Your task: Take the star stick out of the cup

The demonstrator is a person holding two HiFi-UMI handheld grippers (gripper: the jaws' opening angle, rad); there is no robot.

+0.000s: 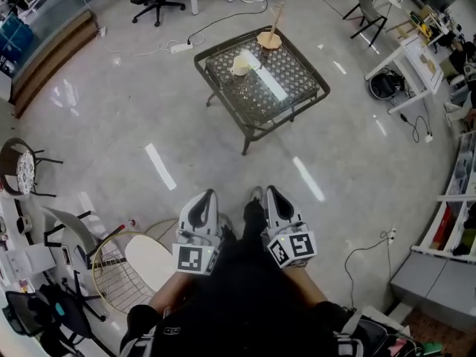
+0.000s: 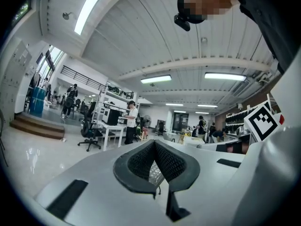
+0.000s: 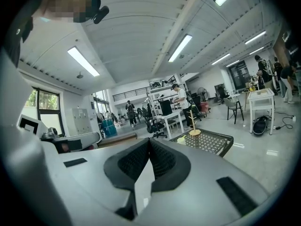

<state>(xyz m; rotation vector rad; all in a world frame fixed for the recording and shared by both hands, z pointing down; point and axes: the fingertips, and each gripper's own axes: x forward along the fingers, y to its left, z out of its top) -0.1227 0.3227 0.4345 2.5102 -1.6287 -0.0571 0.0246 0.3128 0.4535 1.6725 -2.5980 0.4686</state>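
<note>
- Task not started: both grippers are down by the person's body and well apart from the table (image 1: 262,88) across the floor.
- left gripper (image 1: 207,193): jaws pressed together at the tips, nothing between them (its own view shows only bare pads).
- right gripper (image 1: 271,190): jaws fully closed and empty too.
- The pale cup (image 1: 240,64) sits on the mesh tabletop, near the far side.
- The star stick can't be made out at this range. It's presumably in the cup, but it's too small to tell.
- A wooden stand (image 1: 270,37) with an upright rod is at the far corner of the table, near the cup but not touching it.
- What's left is everything: walk over, open a claw, grasp the stick, lift it clear of the cup.
- No readable brands or text anywhere; the only print is the black-and-white square markers on the marker cubes (image 1: 195,258).
</note>
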